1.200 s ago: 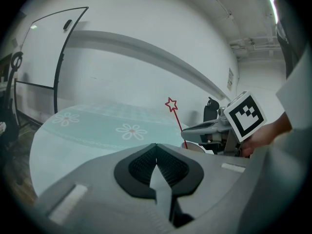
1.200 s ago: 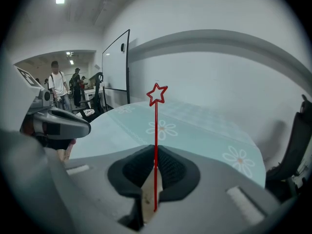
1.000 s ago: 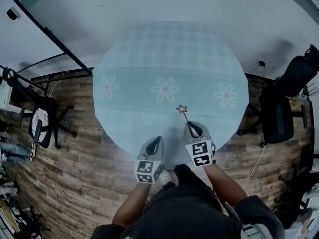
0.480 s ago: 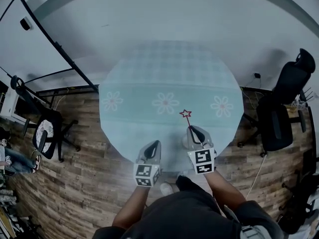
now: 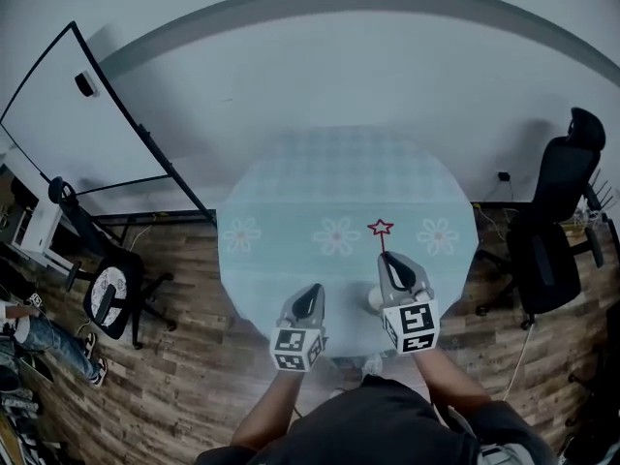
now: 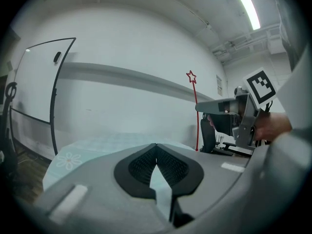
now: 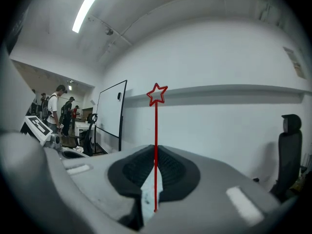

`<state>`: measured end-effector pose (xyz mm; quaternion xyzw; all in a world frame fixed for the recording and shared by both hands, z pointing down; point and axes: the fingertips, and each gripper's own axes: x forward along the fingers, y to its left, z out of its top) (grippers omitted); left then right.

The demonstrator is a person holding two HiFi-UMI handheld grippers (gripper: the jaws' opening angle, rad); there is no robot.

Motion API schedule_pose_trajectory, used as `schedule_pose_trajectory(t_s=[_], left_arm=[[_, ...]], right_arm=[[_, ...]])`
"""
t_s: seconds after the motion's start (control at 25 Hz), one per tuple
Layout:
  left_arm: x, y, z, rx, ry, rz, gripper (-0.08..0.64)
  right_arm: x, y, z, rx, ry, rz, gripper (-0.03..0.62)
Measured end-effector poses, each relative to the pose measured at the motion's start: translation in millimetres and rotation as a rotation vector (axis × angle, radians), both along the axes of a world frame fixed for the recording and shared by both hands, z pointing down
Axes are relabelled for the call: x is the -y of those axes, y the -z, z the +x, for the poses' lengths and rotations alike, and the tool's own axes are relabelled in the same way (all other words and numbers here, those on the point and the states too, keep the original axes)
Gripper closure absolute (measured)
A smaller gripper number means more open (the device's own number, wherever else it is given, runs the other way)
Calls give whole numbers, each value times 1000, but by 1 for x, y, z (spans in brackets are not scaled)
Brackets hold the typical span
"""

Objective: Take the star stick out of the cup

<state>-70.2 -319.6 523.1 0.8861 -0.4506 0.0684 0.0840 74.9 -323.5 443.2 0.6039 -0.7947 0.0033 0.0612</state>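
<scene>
The right gripper [image 5: 395, 263] has its fingers clenched on the red star stick [image 5: 381, 229], held upright over the round surface [image 5: 291, 211] (pale blue cloth, daisy print). A pale cup [image 5: 374, 300] stands just beside that gripper. The left gripper [image 5: 309, 298] has its fingers pressed together, grasping nothing.

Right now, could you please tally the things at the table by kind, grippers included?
Grippers: 2 (left gripper, right gripper)
Star stick: 1
Cup: 1
Table: 1
Total: 5
</scene>
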Motion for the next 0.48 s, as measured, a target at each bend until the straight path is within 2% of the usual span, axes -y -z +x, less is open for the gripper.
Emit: schedule_pose_trajectory(t_s=[0.16, 0.48], left_arm=[[0, 24, 18, -9, -5, 40, 555], [-2, 52, 16, -30, -26, 91, 555]], right_arm=[[-7, 26, 18, 20, 3, 45, 571], [-18, 52, 22, 37, -12, 102, 571]])
